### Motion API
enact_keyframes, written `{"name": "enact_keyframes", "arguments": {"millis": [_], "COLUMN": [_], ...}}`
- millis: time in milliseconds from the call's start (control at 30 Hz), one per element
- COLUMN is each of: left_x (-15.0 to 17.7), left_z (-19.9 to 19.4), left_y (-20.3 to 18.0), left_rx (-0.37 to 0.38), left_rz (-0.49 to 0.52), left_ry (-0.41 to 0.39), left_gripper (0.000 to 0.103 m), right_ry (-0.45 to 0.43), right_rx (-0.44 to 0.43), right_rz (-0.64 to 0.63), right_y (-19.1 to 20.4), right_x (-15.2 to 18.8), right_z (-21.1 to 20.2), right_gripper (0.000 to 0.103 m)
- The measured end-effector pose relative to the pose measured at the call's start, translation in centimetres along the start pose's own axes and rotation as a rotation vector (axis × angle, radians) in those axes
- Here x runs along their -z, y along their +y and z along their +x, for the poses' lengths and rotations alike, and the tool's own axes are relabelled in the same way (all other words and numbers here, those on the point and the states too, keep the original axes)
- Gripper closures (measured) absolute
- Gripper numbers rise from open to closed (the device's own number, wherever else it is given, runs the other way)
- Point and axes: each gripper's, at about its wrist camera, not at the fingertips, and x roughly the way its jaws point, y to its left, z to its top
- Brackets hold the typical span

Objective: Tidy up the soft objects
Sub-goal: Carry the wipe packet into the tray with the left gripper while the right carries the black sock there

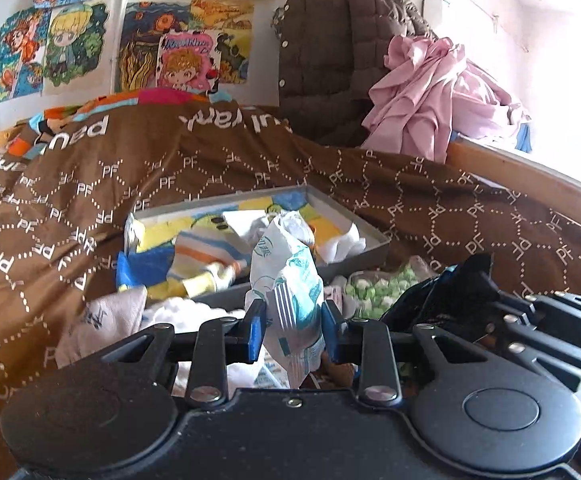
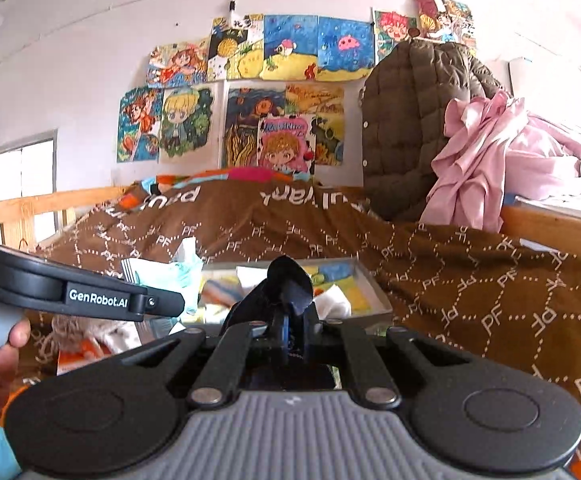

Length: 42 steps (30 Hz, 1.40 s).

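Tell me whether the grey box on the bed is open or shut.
Open: the grey box has no lid on, and colourful cloths show inside.

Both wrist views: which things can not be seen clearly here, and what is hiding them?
- Tray, left wrist view: near edge hidden behind the white-and-teal packet in the left gripper.
- Dark blue cloth, right wrist view: lower part hidden by the right gripper; what garment it is cannot be told.
- Tray contents, right wrist view: blocked by that cloth.
- Green-and-white item, left wrist view: partly covered, unidentifiable.
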Motion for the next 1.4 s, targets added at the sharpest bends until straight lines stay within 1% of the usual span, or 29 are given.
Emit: {"name": "enact_keyframes", "arguments": {"millis": [100, 267, 433, 533, 700, 800, 867, 933, 1000, 1100, 1267, 1400], "left_x": [-0.7, -1.7, -2.7, -3.7, -5.5, -6.8, -7.4, -7.9, -8.0, -7.5, -6.7, -6.3], "left_z": [-0.2, 0.7, 3.2, 5.4, 9.3, 12.0, 13.7, 15.6, 17.1, 18.4, 19.6, 20.1], "left_y": [0.3, 1.0, 1.8, 2.5, 3.8, 4.9, 5.5, 6.2, 6.7, 7.1, 7.7, 8.2], "left_rx": [0.006, 0.014, 0.025, 0.032, 0.037, 0.035, 0.034, 0.033, 0.041, 0.054, 0.056, 0.049], "left_rz": [0.004, 0.015, 0.044, 0.041, 0.049, 0.047, 0.029, -0.002, -0.038, -0.061, -0.088, -0.104], "left_ry": [-0.016, -0.029, -0.037, -0.047, -0.059, -0.068, -0.066, -0.05, -0.029, -0.005, 0.032, 0.06], "left_gripper": [0.071, 0.071, 0.071, 0.071, 0.071, 0.071, 0.071, 0.071, 0.071, 0.071, 0.071, 0.071], "right_ry": [-0.017, -0.026, -0.037, -0.039, -0.039, -0.013, 0.021, 0.056, 0.103, 0.158, 0.234, 0.275], "right_rx": [-0.014, -0.021, -0.035, -0.012, 0.013, 0.033, 0.049, 0.075, 0.082, 0.104, 0.097, 0.087], "right_rz": [0.019, 0.008, -0.022, -0.03, 0.039, 0.076, 0.108, 0.152, 0.184, 0.185, 0.227, 0.264], "right_y": [-0.5, -1.2, -2.3, -3.1, -5.0, -5.8, -6.4, -7.0, -7.5, -7.8, -7.9, -7.4], "right_x": [-0.9, -2.6, -4.7, -5.8, -7.3, -7.6, -7.5, -7.0, -6.3, -5.3, -4.1, -3.1], "right_z": [0.1, 2.3, 7.1, 10.5, 15.4, 18.2, 19.7, 20.7, 21.6, 22.6, 23.7, 24.2], "right_gripper": [0.096, 0.096, 0.096, 0.096, 0.096, 0.096, 0.095, 0.095, 0.095, 0.095, 0.095, 0.089]}}
